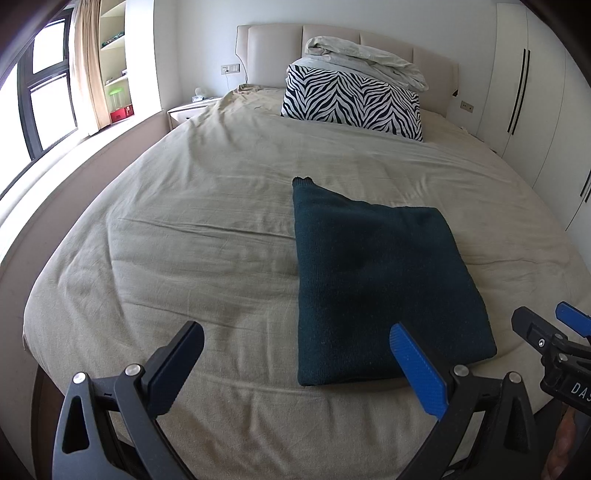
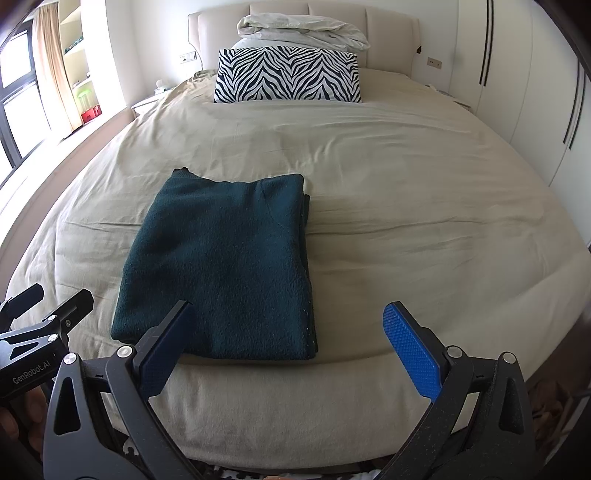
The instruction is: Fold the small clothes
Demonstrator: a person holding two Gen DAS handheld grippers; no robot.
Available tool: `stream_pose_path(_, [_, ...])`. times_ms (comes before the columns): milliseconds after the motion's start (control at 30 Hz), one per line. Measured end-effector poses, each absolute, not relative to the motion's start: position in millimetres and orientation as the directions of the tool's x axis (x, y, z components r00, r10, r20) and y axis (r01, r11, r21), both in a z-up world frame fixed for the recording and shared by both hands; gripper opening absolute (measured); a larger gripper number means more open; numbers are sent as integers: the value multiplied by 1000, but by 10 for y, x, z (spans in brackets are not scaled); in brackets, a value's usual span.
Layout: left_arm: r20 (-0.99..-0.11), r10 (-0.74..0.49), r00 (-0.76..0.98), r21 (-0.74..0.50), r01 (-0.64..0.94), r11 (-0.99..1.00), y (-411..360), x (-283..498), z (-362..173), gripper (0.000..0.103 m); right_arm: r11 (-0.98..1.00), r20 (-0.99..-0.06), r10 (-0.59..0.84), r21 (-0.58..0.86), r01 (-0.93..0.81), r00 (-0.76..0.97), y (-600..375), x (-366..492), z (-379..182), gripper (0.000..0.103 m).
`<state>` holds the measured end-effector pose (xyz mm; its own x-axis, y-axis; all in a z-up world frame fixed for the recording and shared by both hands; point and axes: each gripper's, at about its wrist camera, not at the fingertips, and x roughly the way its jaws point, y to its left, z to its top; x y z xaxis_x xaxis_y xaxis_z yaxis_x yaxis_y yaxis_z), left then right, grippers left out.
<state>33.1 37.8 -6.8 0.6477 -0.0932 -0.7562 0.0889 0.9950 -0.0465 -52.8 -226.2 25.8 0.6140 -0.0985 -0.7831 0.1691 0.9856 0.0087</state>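
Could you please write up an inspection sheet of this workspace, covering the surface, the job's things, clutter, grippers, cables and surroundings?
Surface: bed with a wrinkled beige sheet.
Job's things: dark green sweater lying folded flat near the front edge of the bed, one corner sticking out at the far left.
Clutter: zebra-print pillow at the headboard, with a crumpled white duvet piled on it.
Grippers: left hand-held gripper open and empty; right hand-held gripper open and empty; both are short of the sweater.
Cables: nothing seen.
Surroundings: window and curtain on the left, white wardrobe on the right.
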Motion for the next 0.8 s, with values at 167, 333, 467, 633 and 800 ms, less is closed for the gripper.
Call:
stream_pose_path(167, [-757, -94, 647, -46, 90, 995, 379, 334, -68, 103, 986, -783, -98, 9, 168, 614, -2264, -531, 258, 103])
stream_pose_path(333, [-756, -95, 648, -47, 90, 995, 378, 326, -71, 103, 986, -785, -97, 10, 168, 612, -2269, -536, 252, 103])
stream_pose_path(467, [-756, -94, 648, -47, 90, 995, 377, 328, -69, 103, 986, -784, -96, 10, 168, 613, -2268, -537, 251, 103])
stream_pose_path(633, [-756, -94, 647, -46, 91, 995, 377, 324, -68, 103, 986, -785, -96, 9, 167, 613, -2275, -534, 251, 103])
stream_pose_path(800, [-757, -94, 647, -46, 91, 995, 376, 326, -66, 103, 986, -785, -96, 10, 167, 612, -2274, -532, 251, 103])
